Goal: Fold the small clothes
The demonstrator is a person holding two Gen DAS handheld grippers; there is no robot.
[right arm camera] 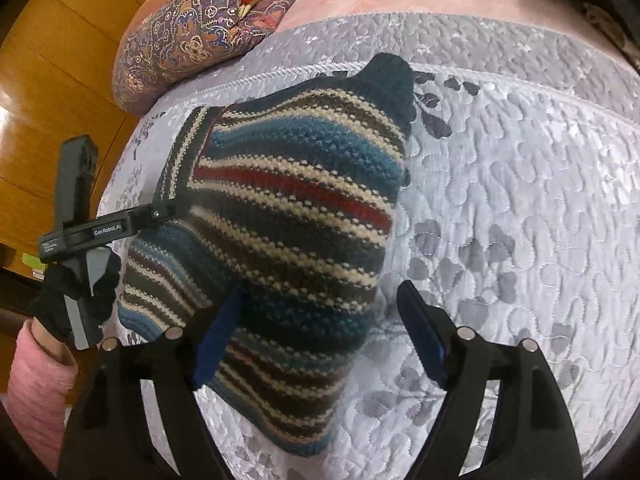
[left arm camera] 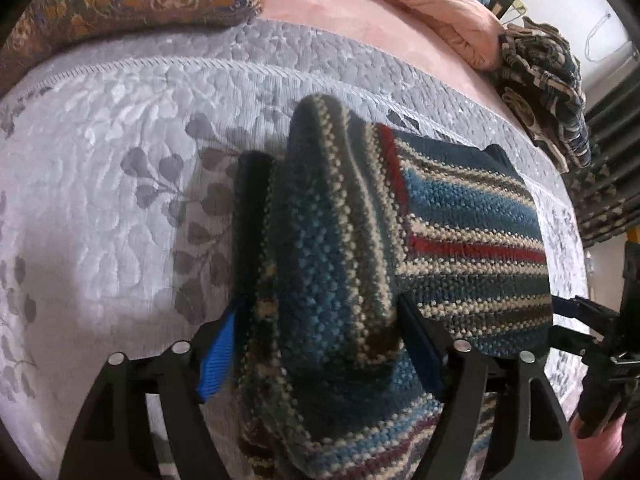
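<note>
Nearest up: left tongs (left arm camera: 320,264) clamped on a thick fold of the striped knit sweater (right arm camera: 288,216), lifting its left edge off the grey quilted bed (right arm camera: 520,200). The rest lies mid-bed, I think half folded. Right tongs (right arm camera: 316,300) gape wide at its near edge, gripping nothing. Paisley pillow (right arm camera: 192,40) far left.

The bed (left arm camera: 100,168) is viewed closely from both wrists, facing forward and downward; the sweater (left arm camera: 460,232) is shared.
</note>
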